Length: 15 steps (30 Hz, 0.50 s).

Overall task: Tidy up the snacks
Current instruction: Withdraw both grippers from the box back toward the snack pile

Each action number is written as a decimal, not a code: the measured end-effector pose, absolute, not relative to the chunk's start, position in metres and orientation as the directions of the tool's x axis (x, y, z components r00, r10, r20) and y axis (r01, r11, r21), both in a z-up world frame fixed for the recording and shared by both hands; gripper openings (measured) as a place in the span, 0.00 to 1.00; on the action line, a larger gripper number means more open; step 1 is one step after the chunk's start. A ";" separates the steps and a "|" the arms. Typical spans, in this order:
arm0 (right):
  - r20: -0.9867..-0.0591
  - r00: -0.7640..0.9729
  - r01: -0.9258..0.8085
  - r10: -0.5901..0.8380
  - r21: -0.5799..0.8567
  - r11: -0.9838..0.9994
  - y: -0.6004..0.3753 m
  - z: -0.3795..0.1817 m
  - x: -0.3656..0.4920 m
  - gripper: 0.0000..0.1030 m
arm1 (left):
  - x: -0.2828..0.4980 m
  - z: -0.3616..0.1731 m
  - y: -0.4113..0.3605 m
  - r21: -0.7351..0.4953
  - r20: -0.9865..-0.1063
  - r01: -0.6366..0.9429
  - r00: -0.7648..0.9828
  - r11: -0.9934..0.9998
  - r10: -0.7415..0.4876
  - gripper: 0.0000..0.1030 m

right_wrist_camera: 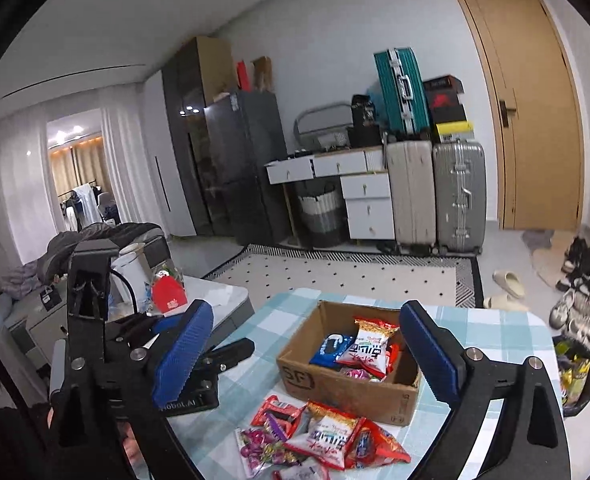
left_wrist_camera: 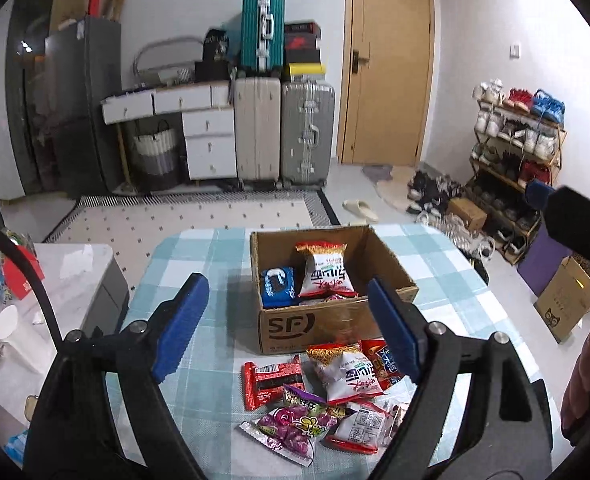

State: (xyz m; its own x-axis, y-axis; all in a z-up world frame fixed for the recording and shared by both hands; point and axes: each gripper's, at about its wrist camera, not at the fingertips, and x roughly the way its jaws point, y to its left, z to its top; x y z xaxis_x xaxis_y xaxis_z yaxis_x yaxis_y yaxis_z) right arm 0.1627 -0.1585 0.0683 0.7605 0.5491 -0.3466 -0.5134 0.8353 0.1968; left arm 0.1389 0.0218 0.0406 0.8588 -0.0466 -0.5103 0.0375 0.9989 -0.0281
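Observation:
An open cardboard box (left_wrist_camera: 327,326) marked SF stands on the checked tablecloth (left_wrist_camera: 199,264). Inside it are a blue packet (left_wrist_camera: 277,286) and a white-and-red noodle packet (left_wrist_camera: 326,270). A pile of loose snack packets (left_wrist_camera: 323,396) lies in front of the box. My left gripper (left_wrist_camera: 289,324) is open and empty, held above the pile and the box front. In the right wrist view the box (right_wrist_camera: 349,372) and the pile (right_wrist_camera: 315,436) show again. My right gripper (right_wrist_camera: 307,354) is open and empty above them. The left gripper's body (right_wrist_camera: 199,372) is at its left.
A low white side table (left_wrist_camera: 75,280) with cups and a red packet stands left of the table. Suitcases (left_wrist_camera: 285,136), a drawer unit and a dark cabinet line the far wall. A shoe rack (left_wrist_camera: 515,152) and cardboard boxes stand at the right. A black bin (right_wrist_camera: 575,376) sits beside the table.

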 end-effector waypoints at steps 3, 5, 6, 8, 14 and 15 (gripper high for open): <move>-0.309 0.774 -0.521 0.553 0.184 0.833 -0.164 0.069 0.134 0.97 | 0.110 0.046 0.021 -0.021 -0.472 0.037 0.881 0.999 -0.043 0.82; -0.290 0.778 -0.523 0.558 0.195 0.830 -0.168 0.068 0.120 0.97 | 0.093 0.048 0.020 -0.009 -0.450 0.029 0.893 1.000 -0.030 0.83; -0.284 0.776 -0.524 0.563 0.205 0.827 -0.170 0.067 0.113 0.97 | 0.082 0.049 0.020 -0.004 -0.436 0.028 0.899 1.000 -0.027 0.85; -0.269 0.775 -0.527 0.572 0.225 0.820 -0.175 0.064 0.100 0.98 | 0.065 0.049 0.018 0.003 -0.421 0.031 0.907 1.000 -0.027 0.92; -0.234 0.782 -0.528 0.578 0.245 0.813 -0.184 0.048 0.063 0.99 | 0.020 0.038 0.022 0.001 -0.371 0.020 0.928 1.000 -0.018 0.99; -0.226 0.772 -0.544 0.594 0.248 0.802 -0.186 0.043 0.056 0.99 | 0.014 0.034 0.023 -0.003 -0.369 0.020 0.929 1.000 -0.019 0.99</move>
State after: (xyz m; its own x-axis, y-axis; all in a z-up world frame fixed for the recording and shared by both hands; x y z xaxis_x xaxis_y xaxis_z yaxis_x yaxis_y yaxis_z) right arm 0.0555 -0.1858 0.0428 0.7724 0.5936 -0.2257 -0.5438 0.8018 0.2479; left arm 0.0141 0.0233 0.0343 0.9293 -0.0195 -0.3688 0.0196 0.9998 -0.0034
